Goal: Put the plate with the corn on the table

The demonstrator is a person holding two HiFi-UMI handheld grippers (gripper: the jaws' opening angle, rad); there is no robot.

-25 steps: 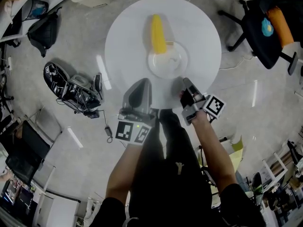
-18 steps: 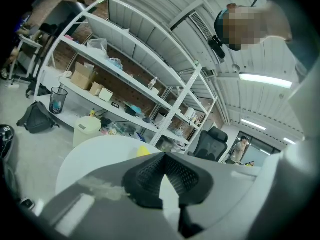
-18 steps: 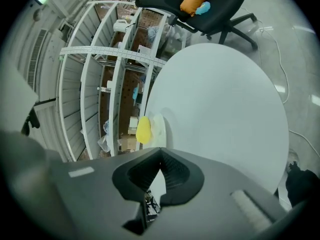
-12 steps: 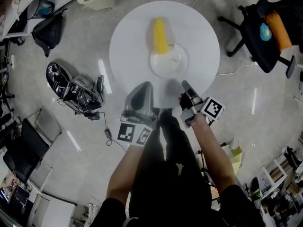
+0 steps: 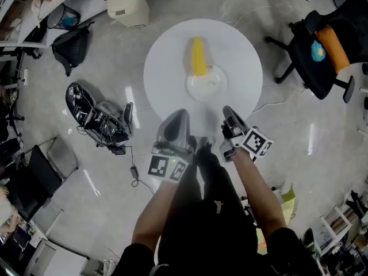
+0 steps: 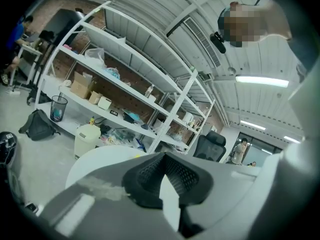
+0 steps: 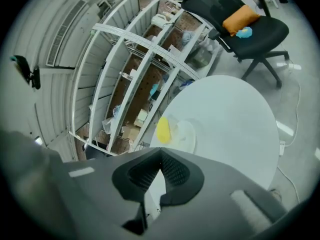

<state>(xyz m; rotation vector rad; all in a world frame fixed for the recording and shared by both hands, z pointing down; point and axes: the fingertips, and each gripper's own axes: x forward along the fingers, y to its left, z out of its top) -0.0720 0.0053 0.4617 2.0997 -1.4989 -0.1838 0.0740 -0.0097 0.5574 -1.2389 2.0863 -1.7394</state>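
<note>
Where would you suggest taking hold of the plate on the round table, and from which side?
Probably the near rim of the plate, coming from the person's side, low over the table. It lies flat and shallow, so only the thin edge offers a hold, and the corn overhangs the far rim, leaving the near edge bare. The right gripper, now shut, must open first.

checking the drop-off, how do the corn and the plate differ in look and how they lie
The corn is yellow and long; the plate is white and round, and hardly stands out from the white table. The plate lies flat on the table, while only the corn's near end overlaps the plate's far rim, with most of it reaching out beyond the plate. Both are on the table top, with nothing gripping them.
</note>
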